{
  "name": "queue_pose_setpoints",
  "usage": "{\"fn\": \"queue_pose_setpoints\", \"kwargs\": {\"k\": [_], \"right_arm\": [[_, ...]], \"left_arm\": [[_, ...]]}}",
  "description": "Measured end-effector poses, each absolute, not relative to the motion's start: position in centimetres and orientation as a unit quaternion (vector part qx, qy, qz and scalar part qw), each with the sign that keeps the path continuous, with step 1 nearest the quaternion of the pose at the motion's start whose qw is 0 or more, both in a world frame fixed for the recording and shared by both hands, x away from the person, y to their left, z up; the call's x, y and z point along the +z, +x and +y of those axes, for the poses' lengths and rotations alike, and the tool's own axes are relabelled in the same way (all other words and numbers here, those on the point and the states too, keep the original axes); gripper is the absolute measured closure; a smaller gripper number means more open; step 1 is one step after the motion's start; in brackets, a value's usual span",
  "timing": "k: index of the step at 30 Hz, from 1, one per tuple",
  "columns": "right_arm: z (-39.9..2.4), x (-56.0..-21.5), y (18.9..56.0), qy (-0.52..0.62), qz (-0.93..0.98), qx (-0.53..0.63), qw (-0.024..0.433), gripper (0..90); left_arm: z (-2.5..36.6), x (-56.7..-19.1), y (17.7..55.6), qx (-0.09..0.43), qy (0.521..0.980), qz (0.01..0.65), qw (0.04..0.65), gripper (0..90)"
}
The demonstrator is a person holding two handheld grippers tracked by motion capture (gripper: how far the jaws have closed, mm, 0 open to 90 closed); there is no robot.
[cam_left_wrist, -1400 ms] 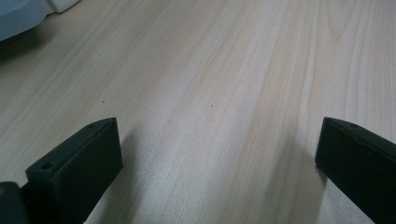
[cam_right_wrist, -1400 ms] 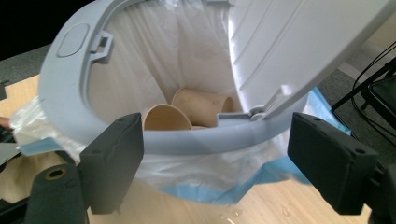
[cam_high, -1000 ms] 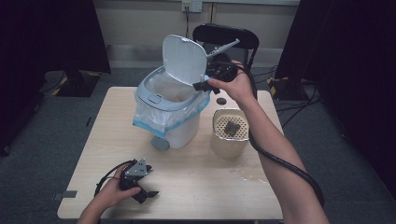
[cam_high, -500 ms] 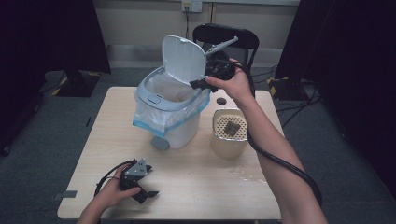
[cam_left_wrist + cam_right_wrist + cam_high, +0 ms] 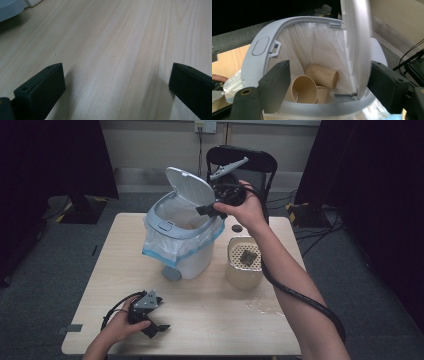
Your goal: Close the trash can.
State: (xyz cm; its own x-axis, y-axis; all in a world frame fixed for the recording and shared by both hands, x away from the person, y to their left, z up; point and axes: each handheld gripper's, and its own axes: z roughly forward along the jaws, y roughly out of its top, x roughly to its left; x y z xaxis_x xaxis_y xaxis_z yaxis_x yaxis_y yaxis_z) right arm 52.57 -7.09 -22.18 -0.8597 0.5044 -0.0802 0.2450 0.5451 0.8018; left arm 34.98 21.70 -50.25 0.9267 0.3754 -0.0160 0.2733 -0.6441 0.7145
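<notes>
In the high view the bin (image 5: 182,240) stands in the upper middle of the frame, on the far half of the table (image 5: 210,315). It is white with a grey rim, and a clear bag with a blue edge is folded over its sides. Its lid (image 5: 192,187) stands raised, hinged at the far side. The right gripper (image 5: 206,211) is at the upper centre, held in the right hand (image 5: 245,210) just beside the lid's right edge and above the bin's rim. In the right gripper view its jaws stand partly apart, having just widened a little, and the raised lid (image 5: 357,47) stands between them with a gap on each side, so nothing is clamped. Down in the bin lie three paper cups (image 5: 312,83), tumbled together at the bottom of the bag.

To the right of the bin in the high view stands a pale container (image 5: 245,265) with a perforated top.

The left gripper (image 5: 159,328) rests at the lower left of the high view, in the left hand (image 5: 120,327). The left gripper view shows its jaws wide apart over bare wood, holding nothing.
</notes>
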Motion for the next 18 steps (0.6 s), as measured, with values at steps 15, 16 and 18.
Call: {"fn": "queue_pose_setpoints", "kwargs": {"k": [15,16,18], "right_arm": [[-4.5,-22.8,51.4,0.190,0.876,0.421,0.137,21.4],[-4.4,-22.9,51.3,0.191,0.877,0.420,0.136,21.4],[-4.1,-23.2,51.2,0.187,0.879,0.419,0.131,21.3]], "left_arm": [[21.7,-50.3,35.0,0.067,0.903,0.181,0.383,0.0],[21.7,-50.3,35.0,0.068,0.903,0.181,0.383,0.0],[21.7,-50.2,35.0,0.068,0.904,0.180,0.383,0.0]]}}
